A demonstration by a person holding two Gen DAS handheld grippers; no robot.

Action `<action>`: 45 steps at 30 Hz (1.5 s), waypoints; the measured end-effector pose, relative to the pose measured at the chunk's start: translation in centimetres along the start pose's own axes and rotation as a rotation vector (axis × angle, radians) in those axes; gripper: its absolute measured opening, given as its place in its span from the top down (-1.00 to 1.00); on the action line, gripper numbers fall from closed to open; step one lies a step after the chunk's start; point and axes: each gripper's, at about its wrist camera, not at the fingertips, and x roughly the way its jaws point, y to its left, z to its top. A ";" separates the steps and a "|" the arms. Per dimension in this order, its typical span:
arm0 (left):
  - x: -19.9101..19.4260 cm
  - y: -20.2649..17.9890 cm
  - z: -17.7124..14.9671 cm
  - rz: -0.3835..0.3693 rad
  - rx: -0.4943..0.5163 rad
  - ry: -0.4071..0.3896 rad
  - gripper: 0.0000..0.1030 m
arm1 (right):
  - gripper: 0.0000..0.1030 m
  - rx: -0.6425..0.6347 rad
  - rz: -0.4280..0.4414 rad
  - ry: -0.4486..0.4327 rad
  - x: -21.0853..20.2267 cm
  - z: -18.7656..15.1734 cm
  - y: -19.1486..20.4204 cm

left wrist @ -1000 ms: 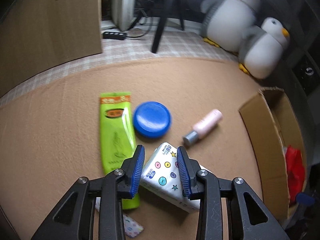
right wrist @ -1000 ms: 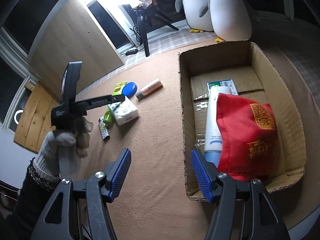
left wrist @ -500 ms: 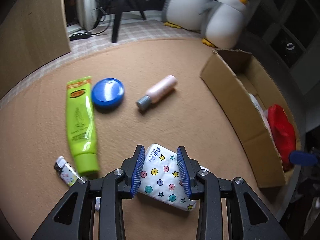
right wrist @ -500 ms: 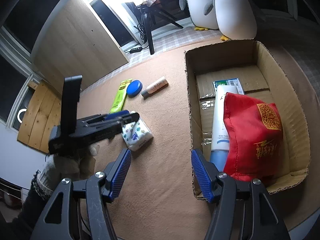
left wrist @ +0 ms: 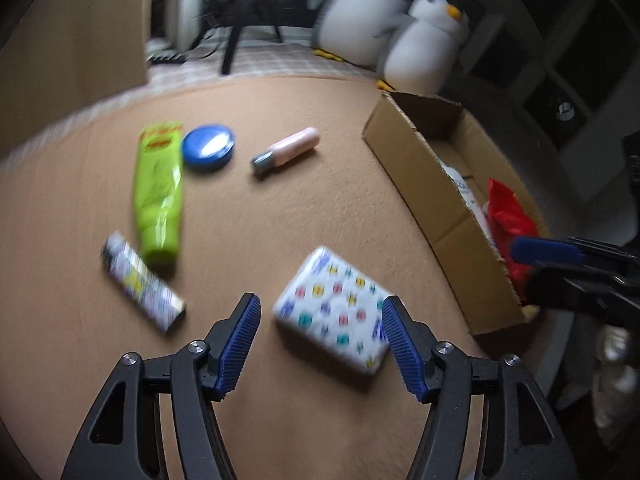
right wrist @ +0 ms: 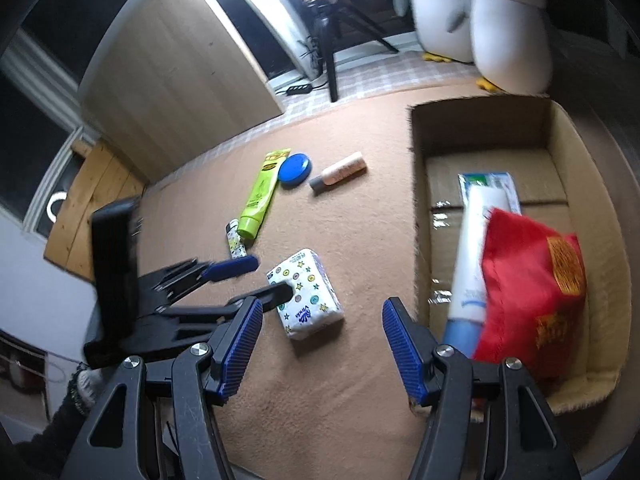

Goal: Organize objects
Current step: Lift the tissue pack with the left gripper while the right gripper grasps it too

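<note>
While my left hand-held gripper (left wrist: pixel 320 336) is opening, its blue pads stand off either side of the tissue pack (left wrist: pixel 334 314), which lies flat on the tan carpeted floor (left wrist: pixel 280 208) between the jaws and no longer pinched. In the right wrist view the pack sits well short of the cardboard box (right wrist: pixel 416 208), with open floor between them. My right hand-held gripper (right wrist: pixel 322 344) hangs spread and empty near the box's front corner. Inside the box: a white-and-blue tube (right wrist: pixel 470 264) and a red pouch (right wrist: pixel 532 288), both toward the near end. Judgement: the pack is not yet stowed, so a re-grasp or hand-over looks needed. To do that well, close across the pack's short width, pads square on its two long sides, and lift clear of the box wall before releasing over the bare far end. Pack's long axis runs diagonally in the left wrist view, from upper left down to lower right, the lower-right corner nearest the right pad. Left on the floor: green tube (left wrist: pixel 158 190), blue round lid (left wrist: pixel 208 146), pink bottle (left wrist: pixel 286 152), small patterned lighter-like item (left wrist: pixel 142 284).
</note>
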 end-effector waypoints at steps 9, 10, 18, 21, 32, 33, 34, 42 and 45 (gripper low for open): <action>0.2 1.0 -3.8 -0.097 -0.153 0.009 -0.30 | -0.14 -0.135 0.009 0.136 5.1 1.9 3.1; 0.2 1.1 -3.8 -0.104 -0.162 0.007 -0.30 | -0.14 -0.144 0.011 0.149 5.7 2.0 3.4; 1.2 1.2 -3.6 -0.122 -0.202 0.005 -0.28 | -0.07 -0.146 -0.031 0.236 9.5 2.2 3.6; 1.5 1.2 -3.5 -0.129 -0.210 0.006 -0.23 | -0.07 -0.145 -0.041 0.254 10.2 1.9 3.5; 2.3 0.8 -3.2 -0.141 -0.201 0.016 0.13 | 0.16 -0.101 -0.030 0.259 11.3 1.2 2.6; 2.2 0.8 -3.2 -0.137 -0.199 0.015 0.13 | 0.16 -0.097 -0.028 0.258 11.3 1.1 2.5; 2.2 0.8 -3.1 -0.137 -0.197 0.014 0.13 | 0.18 -0.093 -0.025 0.256 11.2 1.1 2.5; 1.1 -0.3 -2.1 -0.114 -0.158 -0.016 0.13 | 0.22 -0.091 -0.011 0.222 9.8 1.3 2.5; 0.5 -1.2 -1.2 -0.110 -0.134 -0.038 0.13 | 0.22 -0.088 -0.005 0.195 8.7 1.7 2.5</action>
